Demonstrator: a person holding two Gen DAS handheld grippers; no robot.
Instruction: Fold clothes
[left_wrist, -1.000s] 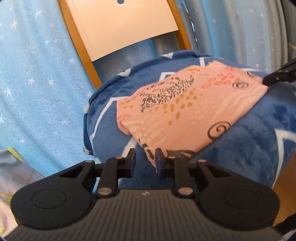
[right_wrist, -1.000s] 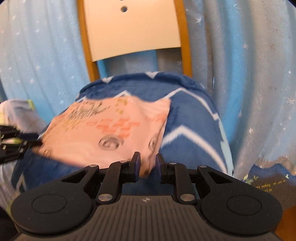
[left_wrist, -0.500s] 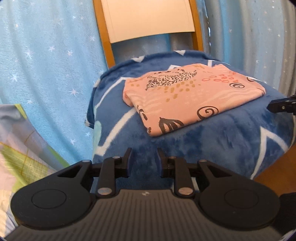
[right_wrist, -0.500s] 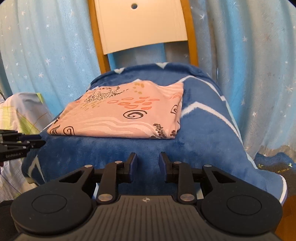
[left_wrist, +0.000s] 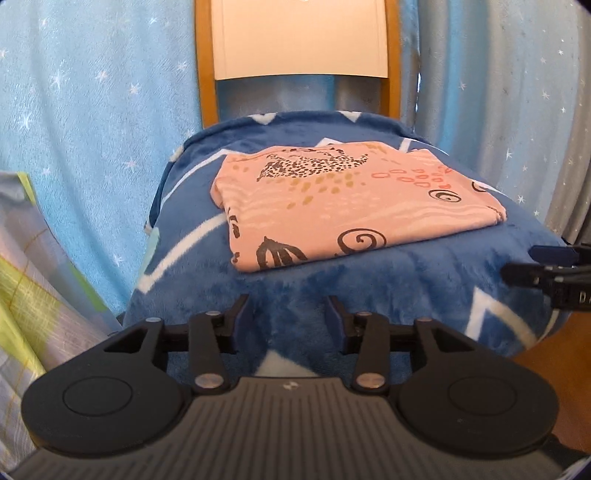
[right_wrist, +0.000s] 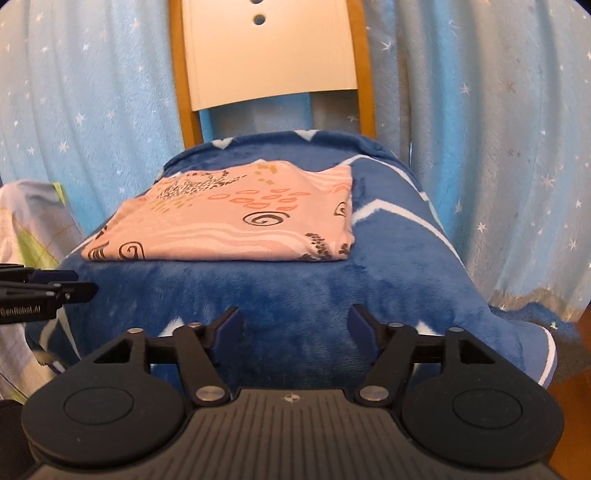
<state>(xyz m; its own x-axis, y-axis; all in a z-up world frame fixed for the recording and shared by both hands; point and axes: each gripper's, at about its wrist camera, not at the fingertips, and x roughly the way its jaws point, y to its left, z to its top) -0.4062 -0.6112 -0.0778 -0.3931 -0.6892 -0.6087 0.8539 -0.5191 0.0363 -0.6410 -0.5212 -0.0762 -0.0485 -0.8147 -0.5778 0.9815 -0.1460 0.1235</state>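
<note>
Pink patterned garment (left_wrist: 351, 206) lies folded into a flat rectangle on the chair seat, which is draped in a dark blue plush blanket (left_wrist: 369, 288) with white zigzag lines. Print on the garment: black speckled patch, black spirals, orange and mustard dots. It sits on the blanket's upper middle, edges fairly square, nothing touching it.

Left gripper (left_wrist: 288, 317) low at 6 o'clock of its own view, jaws spread wide with blue blanket showing between them, holding nothing. It sits off the near edge of the garment, apart from it. Right gripper (right_wrist: 295, 325) the same: jaws wide, empty, short of the garment's near edge, blanket between the fingers.

In the left view, the right gripper's tips come in at 3 o'clock, clear of the garment's right corner. In the right view, the left gripper's tips show at 9 o'clock, beside the blanket's left side.

Chair back (right_wrist: 269, 51), pale panel in an orange-brown wood frame, stands at 12 o'clock. Light blue star-print curtain (right_wrist: 92, 92) hangs behind. Pale cloth with yellow-green patches (left_wrist: 26, 280) at 8 o'clock in the left view.
</note>
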